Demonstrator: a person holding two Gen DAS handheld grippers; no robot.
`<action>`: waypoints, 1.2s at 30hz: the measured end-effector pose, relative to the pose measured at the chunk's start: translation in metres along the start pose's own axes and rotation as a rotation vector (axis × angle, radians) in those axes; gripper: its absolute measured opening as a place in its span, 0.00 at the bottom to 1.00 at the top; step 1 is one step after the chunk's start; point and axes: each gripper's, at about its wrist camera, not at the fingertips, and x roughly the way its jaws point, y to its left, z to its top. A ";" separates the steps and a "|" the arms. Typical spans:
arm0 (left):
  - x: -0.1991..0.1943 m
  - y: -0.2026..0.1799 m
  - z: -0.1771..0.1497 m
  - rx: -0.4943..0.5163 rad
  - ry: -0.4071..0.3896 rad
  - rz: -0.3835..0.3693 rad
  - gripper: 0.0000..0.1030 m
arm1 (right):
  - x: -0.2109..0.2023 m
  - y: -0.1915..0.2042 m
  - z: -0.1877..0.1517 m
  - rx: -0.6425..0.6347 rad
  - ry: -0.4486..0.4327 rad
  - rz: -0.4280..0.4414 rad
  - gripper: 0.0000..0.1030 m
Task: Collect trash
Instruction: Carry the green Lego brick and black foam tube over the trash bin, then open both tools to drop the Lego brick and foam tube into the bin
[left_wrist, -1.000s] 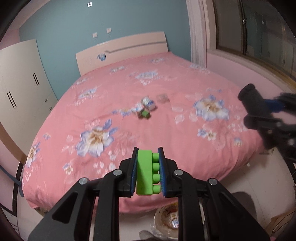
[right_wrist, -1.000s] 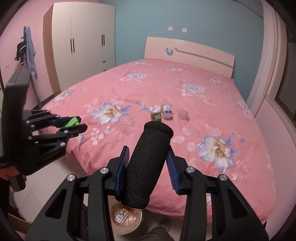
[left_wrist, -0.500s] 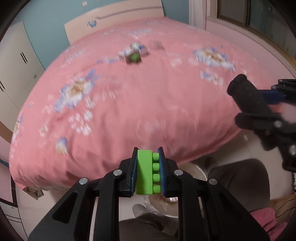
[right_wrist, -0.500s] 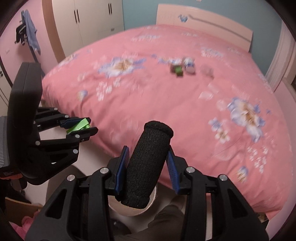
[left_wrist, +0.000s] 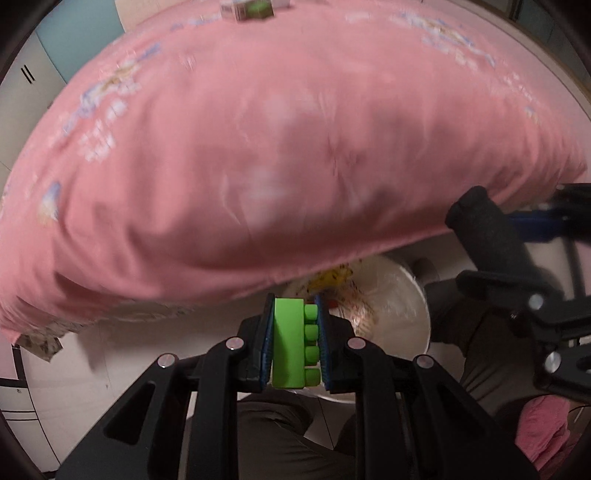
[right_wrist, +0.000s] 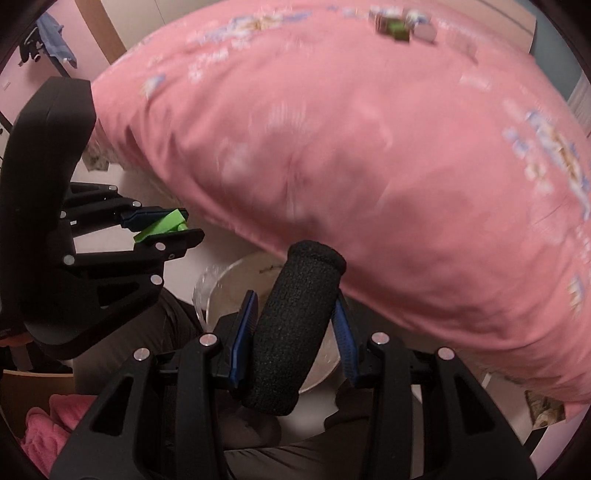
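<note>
Left hand-held gripper (left_wrist: 294, 341): pads pinching a green toy brick (left_wrist: 291, 345), studs facing its right pad. Brick sits upright between the blue pads, gripped along its flat sides.

Right hand-held gripper (right_wrist: 293, 332): pinching a black foam tube (right_wrist: 291, 325), which stands tilted between the blue pads, its upper end past the fingertips.

Both hand-held grippers point steeply down. Beyond and below the fingertips of each: a white trash bin (left_wrist: 402, 295), lined with clear plastic, wrappers inside, standing on the floor just at the edge of the bed. Brick and tube both hang over the bin's mouth, not touching it.

Ahead of both: pink floral bedspread (left_wrist: 277, 147), blurred. Far across it, small leftover items (right_wrist: 400, 27), one green; details not legible.

Person's dark trouser legs (left_wrist: 480, 332) flank the bin.
</note>
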 end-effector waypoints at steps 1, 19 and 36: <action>0.005 -0.001 -0.002 -0.003 0.010 -0.004 0.22 | 0.006 0.000 -0.002 0.001 0.013 0.002 0.40; 0.125 -0.013 -0.037 -0.065 0.264 -0.089 0.22 | 0.139 0.006 -0.043 0.068 0.276 0.066 0.40; 0.228 -0.017 -0.057 -0.175 0.495 -0.174 0.22 | 0.237 -0.025 -0.063 0.215 0.455 0.138 0.40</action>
